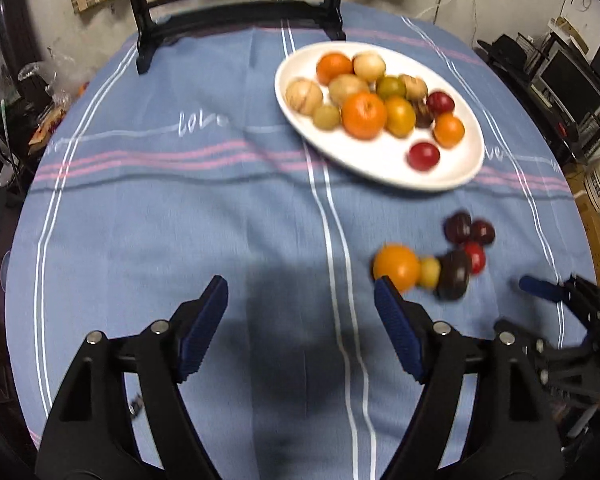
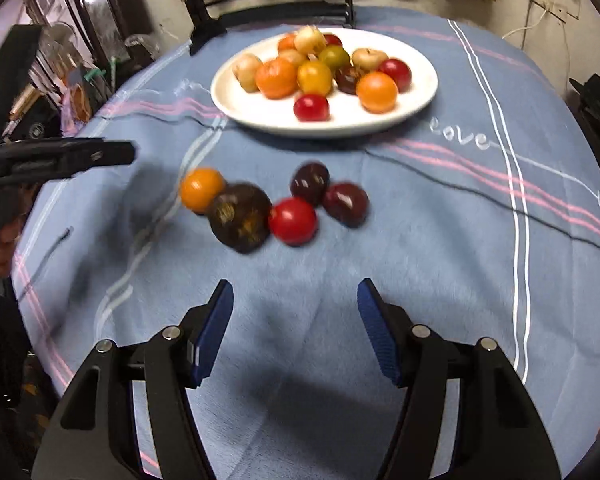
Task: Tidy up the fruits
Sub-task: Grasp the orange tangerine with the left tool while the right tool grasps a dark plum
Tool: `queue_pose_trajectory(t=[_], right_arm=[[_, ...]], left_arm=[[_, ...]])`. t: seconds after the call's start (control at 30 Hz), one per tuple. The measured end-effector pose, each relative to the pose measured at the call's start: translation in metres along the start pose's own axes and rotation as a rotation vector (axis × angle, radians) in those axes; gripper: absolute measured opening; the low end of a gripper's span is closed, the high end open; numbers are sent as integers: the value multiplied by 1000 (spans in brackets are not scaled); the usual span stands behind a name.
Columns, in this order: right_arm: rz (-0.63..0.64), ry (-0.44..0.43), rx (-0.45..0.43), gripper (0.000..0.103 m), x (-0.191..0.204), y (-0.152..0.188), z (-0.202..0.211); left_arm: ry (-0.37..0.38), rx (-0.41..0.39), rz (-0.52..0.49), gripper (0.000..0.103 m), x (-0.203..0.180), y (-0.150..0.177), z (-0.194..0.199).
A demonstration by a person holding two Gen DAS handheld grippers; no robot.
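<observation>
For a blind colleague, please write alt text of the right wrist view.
The right gripper hangs open and empty over a blue tablecloth, facing five loose fruits. Behind them, a white plate holds many more.

plate (image 2: 420,92): white, oval, on the cloth's far side, heaped with orange, tan, yellow and red fruits
loose fruits (image 2: 240,216): orange, large dark, red, two dark purple; clustered, touching, near plate

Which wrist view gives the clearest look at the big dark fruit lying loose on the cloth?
The right wrist view: the big dark fruit sits near the picture's centre, large and unobstructed, against an orange one. The left wrist view shows it smaller, blurred, off to the right.
</observation>
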State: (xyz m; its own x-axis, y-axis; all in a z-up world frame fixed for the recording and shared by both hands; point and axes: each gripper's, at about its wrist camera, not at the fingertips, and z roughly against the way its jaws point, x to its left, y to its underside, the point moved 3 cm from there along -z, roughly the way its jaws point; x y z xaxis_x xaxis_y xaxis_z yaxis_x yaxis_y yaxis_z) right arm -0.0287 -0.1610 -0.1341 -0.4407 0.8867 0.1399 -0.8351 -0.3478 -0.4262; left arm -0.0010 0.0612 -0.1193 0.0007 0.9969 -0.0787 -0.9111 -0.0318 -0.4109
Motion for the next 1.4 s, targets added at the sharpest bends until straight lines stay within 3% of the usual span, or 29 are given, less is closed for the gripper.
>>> queue_pose_trajectory(t=[0.1,0.23,0.4,0.5,0.57,0.6,0.67,0.9,1.03,1.37,1.4], right_arm=[[-43,15,5,65,-9,4,0],[-79,-12,-19,65,-12,4,9],[-111,-13,-19,65,-16,15,15],[-136,-5,-28,65,-22,22,20],[-159,-6,-30,65,-29,26,23],[-175,-9,-30,65,-33,29,24],[-193,-15,-29,65,-38,35,26],[-177,-66,4,65,-27,40,16],[-130,-87,1,65,-14,32,12],[22,-5,27,66,4,-1,-25],[33,4,42,61,5,-2,-30]], left_arm=[[-9,4,-14,77,-6,3,-1],[-49,-21,-40,77,-23,-16,-11],[-63,-15,-153,77,-60,-32,-37],[-15,-43,-289,76,-93,-13,-26],[60,-66,-357,77,-107,1,-9],[112,-62,-351,77,-107,9,1],[140,-51,-309,77,-96,15,10],[64,-4,-127,77,-36,24,8],[74,8,-45,77,-15,24,9],[77,36,-71,79,-21,30,0],[79,40,-79,79,-24,30,-1]])
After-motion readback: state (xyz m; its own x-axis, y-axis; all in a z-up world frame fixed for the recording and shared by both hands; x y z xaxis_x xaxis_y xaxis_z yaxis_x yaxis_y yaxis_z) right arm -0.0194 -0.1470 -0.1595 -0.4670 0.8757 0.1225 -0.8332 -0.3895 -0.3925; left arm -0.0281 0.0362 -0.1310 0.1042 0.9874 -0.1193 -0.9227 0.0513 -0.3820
